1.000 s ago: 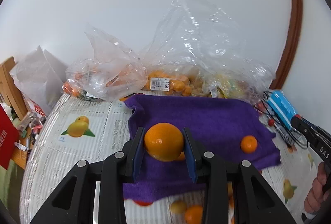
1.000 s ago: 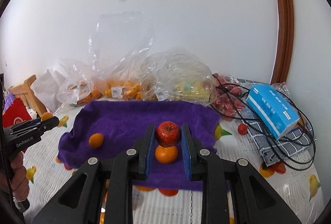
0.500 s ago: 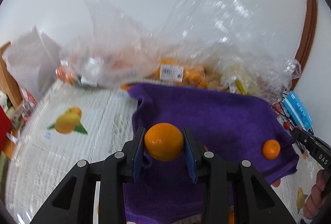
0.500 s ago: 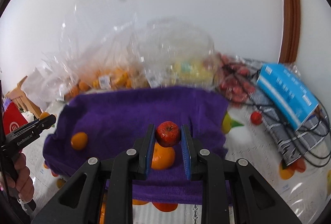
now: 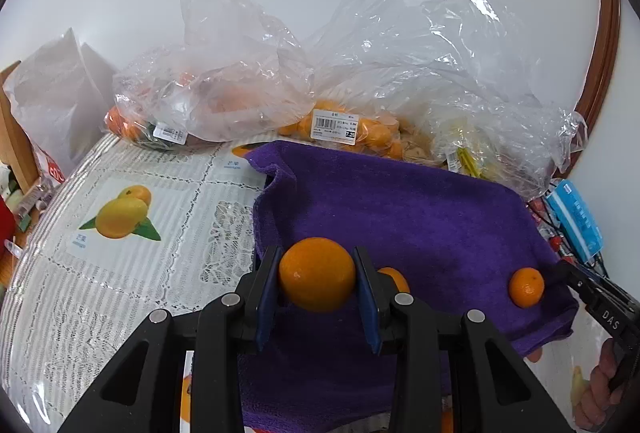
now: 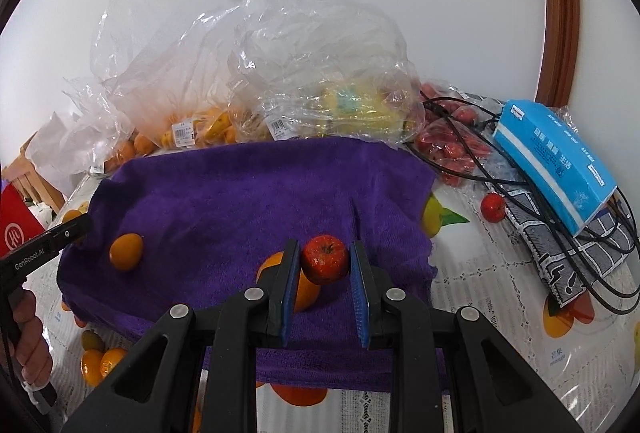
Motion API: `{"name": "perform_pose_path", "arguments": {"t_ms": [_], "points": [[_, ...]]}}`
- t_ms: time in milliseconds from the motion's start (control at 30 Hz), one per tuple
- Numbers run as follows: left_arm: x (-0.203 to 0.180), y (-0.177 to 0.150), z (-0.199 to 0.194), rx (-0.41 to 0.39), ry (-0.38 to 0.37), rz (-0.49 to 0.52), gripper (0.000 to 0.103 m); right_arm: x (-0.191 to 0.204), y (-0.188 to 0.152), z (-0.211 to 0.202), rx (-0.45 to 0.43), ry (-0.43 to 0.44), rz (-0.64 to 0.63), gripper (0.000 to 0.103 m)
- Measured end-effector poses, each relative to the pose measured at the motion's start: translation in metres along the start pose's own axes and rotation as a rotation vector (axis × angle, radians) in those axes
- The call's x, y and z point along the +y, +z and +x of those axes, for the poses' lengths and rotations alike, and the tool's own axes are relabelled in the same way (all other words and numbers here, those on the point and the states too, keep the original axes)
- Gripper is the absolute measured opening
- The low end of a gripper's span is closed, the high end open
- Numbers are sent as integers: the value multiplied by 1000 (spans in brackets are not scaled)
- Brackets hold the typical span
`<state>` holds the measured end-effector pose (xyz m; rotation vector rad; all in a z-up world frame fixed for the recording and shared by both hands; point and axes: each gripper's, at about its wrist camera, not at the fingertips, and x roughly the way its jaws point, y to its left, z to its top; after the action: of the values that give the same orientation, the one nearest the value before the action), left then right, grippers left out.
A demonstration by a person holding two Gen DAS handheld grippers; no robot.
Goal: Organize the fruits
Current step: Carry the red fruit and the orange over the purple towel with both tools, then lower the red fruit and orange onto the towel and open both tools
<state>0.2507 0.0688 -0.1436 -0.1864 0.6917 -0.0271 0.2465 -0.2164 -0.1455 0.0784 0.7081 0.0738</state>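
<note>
My left gripper [image 5: 317, 267] is shut on a large orange [image 5: 316, 285], held just over the near left part of the purple towel [image 5: 400, 213]. Another orange [image 5: 396, 277] lies on the towel behind its right finger, and a small orange [image 5: 526, 287] lies near the towel's right edge. My right gripper [image 6: 325, 253] is shut on a small red fruit [image 6: 326, 265] above the towel [image 6: 240, 201]. An orange [image 6: 268, 267] lies under it, partly hidden by the left finger. A small orange [image 6: 126, 251] rests at the towel's left.
Clear plastic bags of oranges [image 5: 352, 129] and yellow fruit [image 6: 352, 109] line the wall behind the towel. At the right lie a blue tissue box [image 6: 556, 161], black cables [image 6: 460, 153] and a loose red fruit [image 6: 493, 206]. A fruit-printed tablecloth [image 5: 140, 233] covers the table.
Both grippers have sunk and come closer to the purple towel, each still holding its fruit. The towel and the oranges on it look larger and nearer.
</note>
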Motion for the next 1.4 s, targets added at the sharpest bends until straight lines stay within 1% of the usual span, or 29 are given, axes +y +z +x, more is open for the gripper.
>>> {"name": "perform_pose_path", "arguments": {"t_ms": [233, 500, 800, 1000, 1200, 1300, 1400], "points": [[-2, -1, 2, 3, 5, 5, 34, 0, -1, 3, 0, -16, -3, 24], [-7, -3, 3, 12, 6, 22, 34, -4, -3, 9, 20, -34, -2, 24], [-9, -5, 11, 49, 5, 27, 34, -5, -4, 18, 49, -40, -3, 24], [-13, -7, 12, 55, 9, 44, 34, -1, -6, 18, 40, -61, -26, 25], [-14, -8, 16, 84, 0, 45, 34, -2, -5, 20, 43, -66, -27, 25], [-16, -8, 15, 79, 3, 54, 34, -1, -5, 18, 44, -57, -26, 26], [-17, -9, 16, 80, 7, 61, 34, -1, -5, 18, 41, -59, -30, 29]]}}
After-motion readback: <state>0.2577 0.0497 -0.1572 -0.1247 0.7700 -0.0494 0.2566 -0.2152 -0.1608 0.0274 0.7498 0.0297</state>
